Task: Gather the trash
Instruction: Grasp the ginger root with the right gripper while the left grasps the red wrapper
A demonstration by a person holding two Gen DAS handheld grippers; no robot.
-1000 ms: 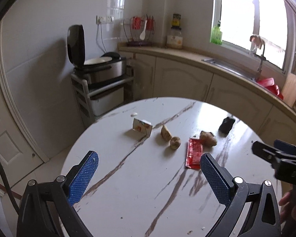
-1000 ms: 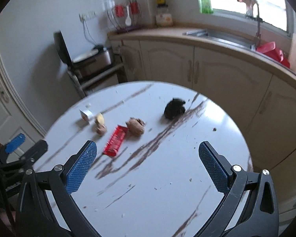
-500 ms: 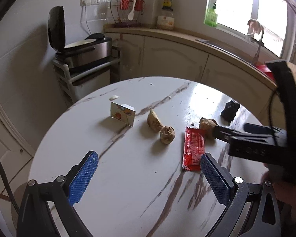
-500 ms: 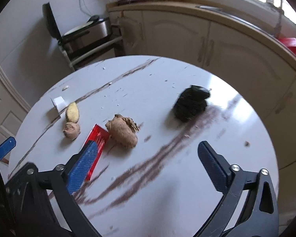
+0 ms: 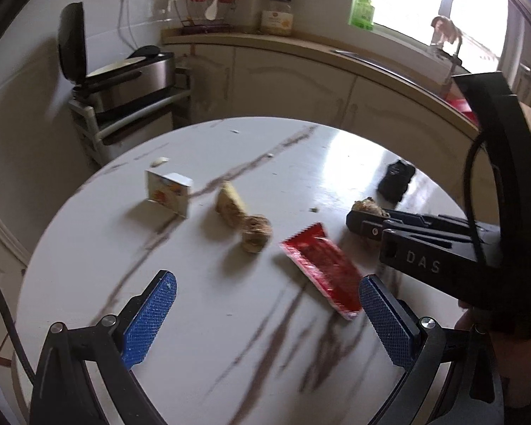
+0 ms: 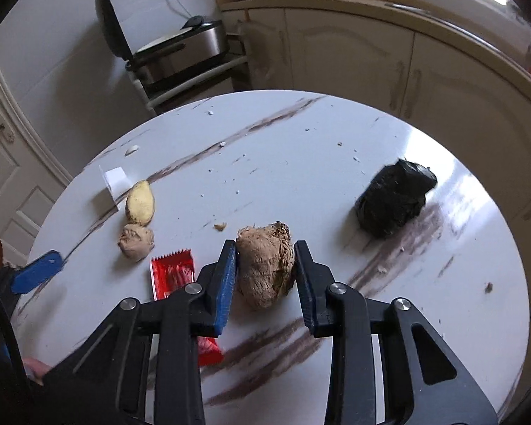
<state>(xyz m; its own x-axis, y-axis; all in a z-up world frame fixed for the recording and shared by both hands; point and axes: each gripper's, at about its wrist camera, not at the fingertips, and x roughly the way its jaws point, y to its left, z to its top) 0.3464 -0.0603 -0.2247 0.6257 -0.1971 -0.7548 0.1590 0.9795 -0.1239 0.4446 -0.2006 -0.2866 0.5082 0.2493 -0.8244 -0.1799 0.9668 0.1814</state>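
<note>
On the round marble table [image 5: 194,336] lie a red wrapper [image 5: 322,269], a brown crumpled lump [image 6: 265,269], a small brown ball [image 5: 255,232], a yellowish piece [image 5: 228,200], a small white carton [image 5: 168,193] and a black crumpled bag [image 6: 394,198]. My right gripper [image 6: 265,248] is closing on the brown lump, and both blue pads touch its sides. My left gripper [image 5: 267,279] hovers open above the table. The red wrapper's near end lies by its right finger. The left wrist view shows the right gripper [image 5: 350,217] from the side at the lump [image 5: 366,207].
An open rice cooker [image 5: 124,74] sits on a rack behind the table at the left. Cream cabinets and a counter [image 5: 301,53] with a sink curve along the back and right. A panelled door [image 6: 3,163] is at the far left. Crumbs dot the table top.
The right gripper has come down over the brown lump and its jaws have narrowed from wide open onto it. The left gripper has moved closer to the table, toward the red wrapper.
</note>
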